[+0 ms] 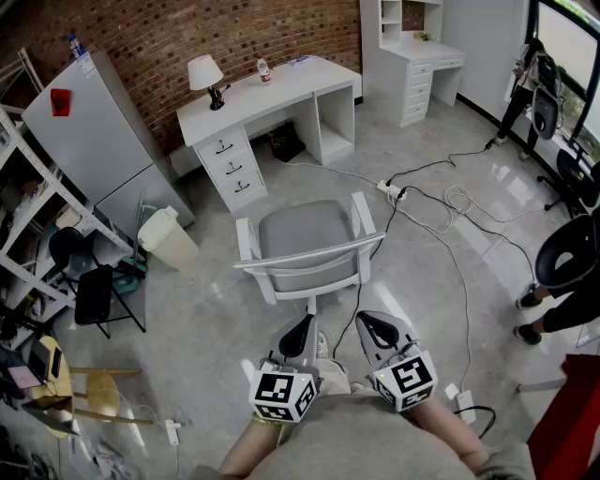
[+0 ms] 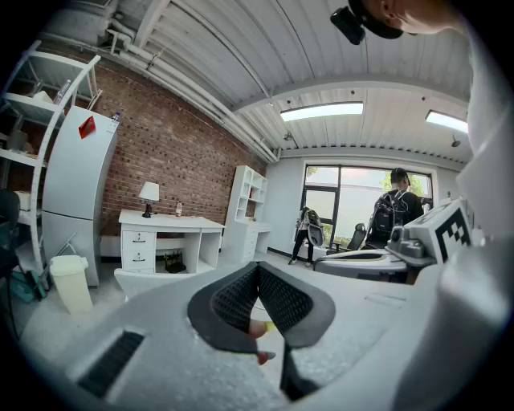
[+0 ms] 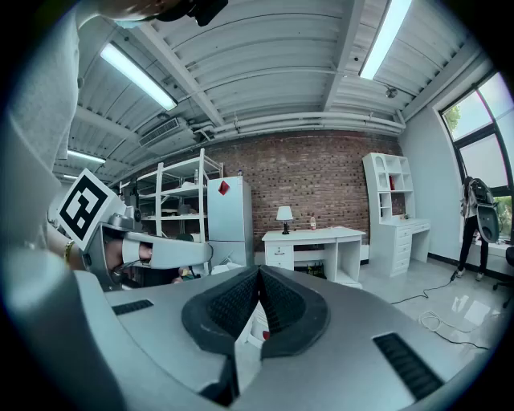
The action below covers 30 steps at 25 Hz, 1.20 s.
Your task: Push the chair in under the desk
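- Left gripper (image 1: pixel 302 328), lower centre: jaws fully closed, nothing held, just short of the chair.
- Right gripper (image 1: pixel 373 328), beside it: jaws fully closed, empty.
- One grey-seated chair (image 1: pixel 307 242), centre frame, well apart from the one lamp-bearing desk (image 1: pixel 281 92), upper centre.

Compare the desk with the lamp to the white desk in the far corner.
The lamp desk holds a lamp and bottle; the corner desk carries a tall shelf unit. The grey chair stands before the lamp desk; none stands at the corner desk. Both are white with drawers.
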Tool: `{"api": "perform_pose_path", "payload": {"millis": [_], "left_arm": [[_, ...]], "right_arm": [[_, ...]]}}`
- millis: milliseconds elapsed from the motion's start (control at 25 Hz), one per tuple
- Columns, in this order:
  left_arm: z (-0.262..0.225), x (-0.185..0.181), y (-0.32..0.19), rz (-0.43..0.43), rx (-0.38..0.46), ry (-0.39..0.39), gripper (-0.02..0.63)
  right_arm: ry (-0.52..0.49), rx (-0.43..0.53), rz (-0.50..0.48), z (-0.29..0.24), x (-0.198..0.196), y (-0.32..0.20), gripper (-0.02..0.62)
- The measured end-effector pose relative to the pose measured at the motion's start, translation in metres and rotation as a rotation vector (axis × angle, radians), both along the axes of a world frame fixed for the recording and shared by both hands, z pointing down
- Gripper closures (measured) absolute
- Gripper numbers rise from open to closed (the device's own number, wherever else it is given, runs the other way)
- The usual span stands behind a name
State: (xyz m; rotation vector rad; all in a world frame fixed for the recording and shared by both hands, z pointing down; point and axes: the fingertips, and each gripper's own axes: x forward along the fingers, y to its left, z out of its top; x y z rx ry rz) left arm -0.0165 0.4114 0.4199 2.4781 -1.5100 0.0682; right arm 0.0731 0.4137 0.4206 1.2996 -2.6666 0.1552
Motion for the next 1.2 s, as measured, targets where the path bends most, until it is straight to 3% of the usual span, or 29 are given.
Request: {"api": "perform_pose_path", "payload": {"millis": [560,840,1200], "left_arm": [[0.006,-0.005,-0.008,-0.006,-0.027,-0.021,0.595],[0.011,-0.013,-0.015,-0.022,-0.046,-0.038,0.595],[0.026,-0.028,-0.037,-0.04,-0.074,-0.079,0.595]], "right_arm": [[0.008,-0.006,0.022,0.002,0.004,-0.004,0.586],[-0.038,-0.038,-0.036,0.001,-0.008,-0.011,0.586],[0.003,-0.061,-0.043,0.011,-0.013,-0.038,0.586]]}}
